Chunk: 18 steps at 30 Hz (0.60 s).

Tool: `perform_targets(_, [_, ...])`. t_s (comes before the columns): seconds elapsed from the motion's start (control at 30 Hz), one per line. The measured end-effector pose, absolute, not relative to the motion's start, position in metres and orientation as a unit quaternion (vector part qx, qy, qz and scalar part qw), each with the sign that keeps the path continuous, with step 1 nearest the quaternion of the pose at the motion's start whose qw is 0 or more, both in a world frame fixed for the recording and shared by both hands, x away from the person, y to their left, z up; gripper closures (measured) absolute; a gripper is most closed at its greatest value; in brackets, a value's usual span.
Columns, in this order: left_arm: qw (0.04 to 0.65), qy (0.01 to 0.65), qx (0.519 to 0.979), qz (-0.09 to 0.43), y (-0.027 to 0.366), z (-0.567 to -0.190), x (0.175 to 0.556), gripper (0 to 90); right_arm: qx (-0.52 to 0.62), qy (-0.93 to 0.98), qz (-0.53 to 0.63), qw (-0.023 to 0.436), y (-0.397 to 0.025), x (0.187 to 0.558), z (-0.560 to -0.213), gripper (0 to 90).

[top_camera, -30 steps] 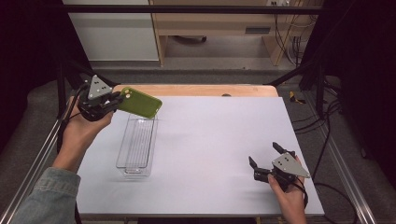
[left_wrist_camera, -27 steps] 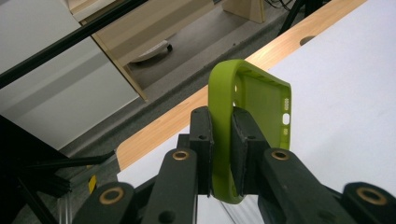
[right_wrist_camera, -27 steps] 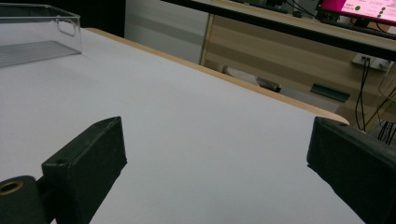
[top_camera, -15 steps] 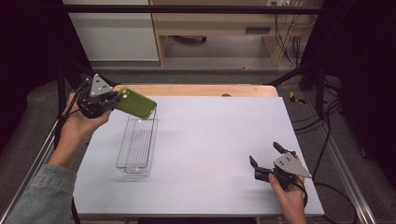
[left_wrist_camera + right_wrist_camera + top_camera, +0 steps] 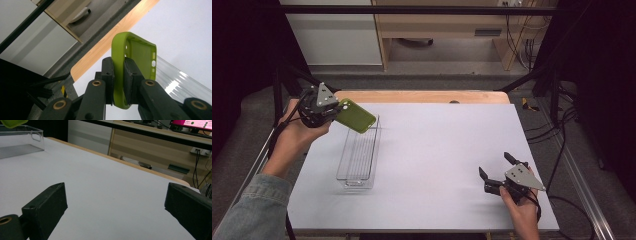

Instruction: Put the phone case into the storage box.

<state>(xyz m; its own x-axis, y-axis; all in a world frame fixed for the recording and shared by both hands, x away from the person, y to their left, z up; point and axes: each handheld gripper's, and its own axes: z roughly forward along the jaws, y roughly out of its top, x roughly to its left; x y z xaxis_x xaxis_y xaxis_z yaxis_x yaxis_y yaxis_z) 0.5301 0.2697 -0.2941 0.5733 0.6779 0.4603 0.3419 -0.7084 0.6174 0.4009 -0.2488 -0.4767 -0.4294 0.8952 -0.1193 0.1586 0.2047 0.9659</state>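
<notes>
1. We read no brand or label on any item; a pink screen (image 5: 193, 123) at the top right of the right gripper view carries marks too small to read.
2. We see the left gripper (image 5: 333, 111) lifted above the table's far left corner, the person's left hand (image 5: 297, 134) wrapped around it.
3. Its jaws stand nearly closed, clamped on one side wall of the lime-green soft rubber phone case (image 5: 130, 62); in the left gripper view the wall sits squeezed between the two black pads (image 5: 108, 75).
4. The case is off the table, tilted, its free end hanging over the far end of the clear ribbed plastic rectangular bin (image 5: 360, 157); we cannot tell whether case and bin touch.
5. We see the camera and port cut-outs on the case's open inner side in the left gripper view.
6. The bin rests on the white tabletop (image 5: 442, 150), left of centre, long side running away from the person.
7. The right gripper (image 5: 495, 167) sits low near the table's near right corner, held by the right hand (image 5: 521, 212), well apart from bin and case.
8. Its jaws stand wide apart with nothing between them, just bare white table in the right gripper view.
9. A light wood strip (image 5: 422, 96) borders the table's far edge.
</notes>
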Motion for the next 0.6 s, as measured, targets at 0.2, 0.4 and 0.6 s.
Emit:
perform_targets(0.2, [0.229,0.292,0.86,0.351,0.2684,-0.2963,0.5304,79.8,0.386,0.681,0.503,0.367,-0.2483,0.4014,-0.4768,4.5])
perform_targets(0.4, [0.212,0.28,0.868,0.351,0.2683,-0.3015,0.5307,79.8,0.385,0.681,0.505,0.365,-0.2463,0.4022,-0.4773,4.4])
perform_targets(0.6, [0.205,0.272,0.872,0.35,0.2679,-0.3033,0.5316,79.8,0.382,0.681,0.506,0.366,-0.2462,0.4021,-0.4772,4.4])
